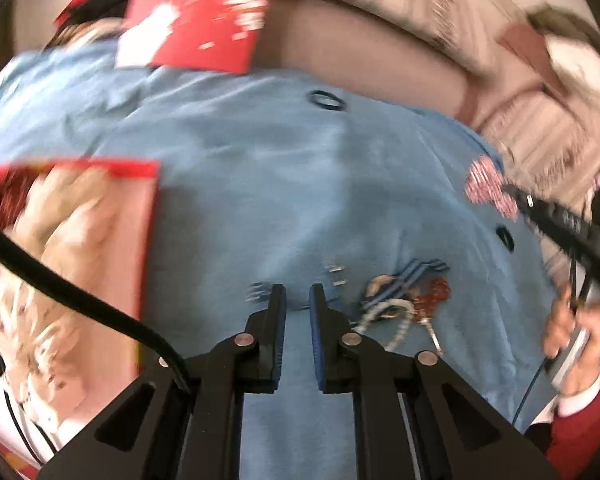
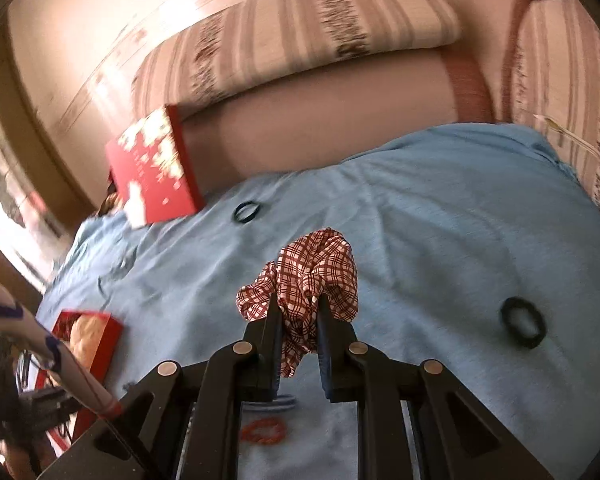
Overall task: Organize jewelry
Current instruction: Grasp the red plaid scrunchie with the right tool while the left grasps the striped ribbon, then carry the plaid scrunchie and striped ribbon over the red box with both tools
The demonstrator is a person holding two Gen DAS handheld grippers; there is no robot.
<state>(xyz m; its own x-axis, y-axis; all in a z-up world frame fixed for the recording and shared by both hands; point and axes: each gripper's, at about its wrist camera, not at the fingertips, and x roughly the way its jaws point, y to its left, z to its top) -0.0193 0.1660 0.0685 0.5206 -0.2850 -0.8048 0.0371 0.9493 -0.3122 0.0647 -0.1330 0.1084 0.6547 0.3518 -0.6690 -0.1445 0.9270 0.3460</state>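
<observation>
My right tool [image 2: 298, 316] pinches a red-and-white checked scrunchie [image 2: 314, 276], lifted above the blue cloth [image 2: 440, 216] spread over the bed, its fabric bunched between the two fingers. My left tool [image 1: 298, 300] holds nothing, its jaws a narrow gap apart, low over the same cloth just beside a tangle of jewelry [image 1: 404, 296]: a beaded chain, a striped blue piece and a reddish one, blurred by motion. Two black hair ties lie apart on the cloth, one [image 2: 245, 212] near a red box [image 2: 154, 172] at the far edge, the other [image 2: 523, 322] to my right. An orange scrunchie [image 2: 263, 431] shows beneath the right tool. An open red box [image 1: 72, 248] sits at left.
</observation>
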